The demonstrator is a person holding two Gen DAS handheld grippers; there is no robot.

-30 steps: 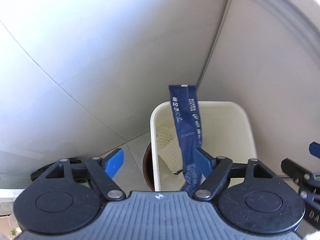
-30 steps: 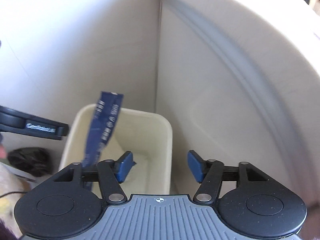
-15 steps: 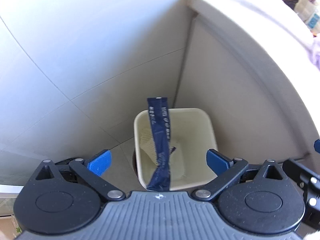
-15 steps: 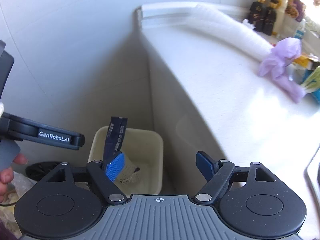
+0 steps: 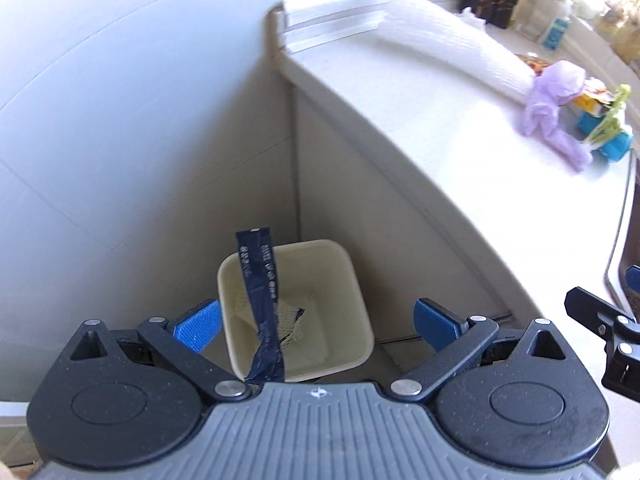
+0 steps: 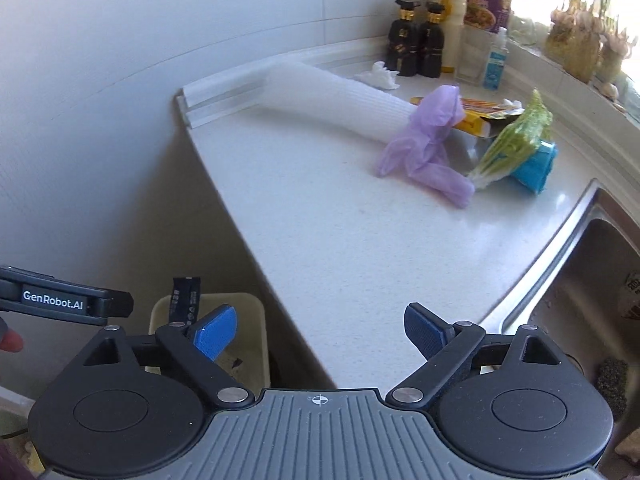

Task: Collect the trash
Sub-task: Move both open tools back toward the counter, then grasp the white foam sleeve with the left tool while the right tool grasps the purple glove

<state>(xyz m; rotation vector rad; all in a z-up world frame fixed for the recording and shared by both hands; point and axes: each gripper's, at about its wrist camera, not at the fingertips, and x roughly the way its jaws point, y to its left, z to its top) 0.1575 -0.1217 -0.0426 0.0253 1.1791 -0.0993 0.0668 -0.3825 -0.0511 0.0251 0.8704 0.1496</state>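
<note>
A cream trash bin stands on the floor in the corner beside the counter; it also shows in the right wrist view. A long dark blue wrapper stands up between my left gripper fingers, its lower end caught at the gripper body, above the bin; its top shows in the right wrist view. The left gripper is open. My right gripper is open and empty above the counter edge. On the counter lie a purple plastic bag, a yellow wrapper and a blue package.
A white corrugated roll lies at the counter's back. Dark bottles and jars stand by the wall. Leafy greens lie beside the blue package. A steel sink is at the right. White mesh and scraps lie in the bin.
Both grippers rose and pulled back from the bin, so the counter top came into view. The left gripper opened wider; the blue wrapper stays stuck near its left linkage.
</note>
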